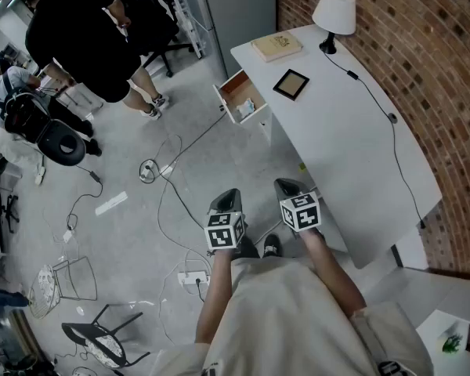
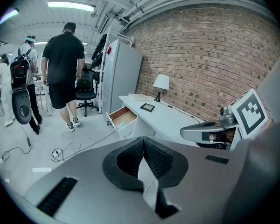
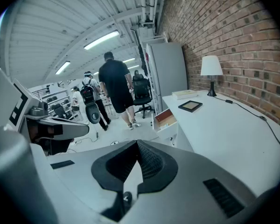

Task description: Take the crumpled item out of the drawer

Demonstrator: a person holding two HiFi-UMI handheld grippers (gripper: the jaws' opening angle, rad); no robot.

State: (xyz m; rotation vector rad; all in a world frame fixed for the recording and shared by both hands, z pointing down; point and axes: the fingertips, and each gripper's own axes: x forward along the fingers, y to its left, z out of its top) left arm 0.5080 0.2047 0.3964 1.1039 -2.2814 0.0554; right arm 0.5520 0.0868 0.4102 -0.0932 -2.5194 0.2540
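Observation:
The drawer [image 1: 240, 99] of the white desk [image 1: 352, 147] stands pulled open, far ahead of me. A small pale crumpled item [image 1: 247, 108] lies inside it. Both grippers hang low over the floor, close to my body and well short of the drawer. My left gripper [image 1: 226, 203] is shut with nothing in it. To its right, beside the desk's near end, my right gripper [image 1: 288, 188] is also shut and holds nothing. The left gripper view shows the drawer [image 2: 122, 118] beyond its closed tips [image 2: 142, 142]. In the right gripper view the drawer [image 3: 165, 119] lies ahead of the closed tips [image 3: 137, 145].
On the desk stand a white lamp [image 1: 334, 12], a book [image 1: 277, 46] and a dark framed tablet [image 1: 291, 84], with a cable [image 1: 376, 100] running along the top. A person in black [image 1: 78, 30] walks away at left. Cables and a power strip [image 1: 192, 279] lie on the floor.

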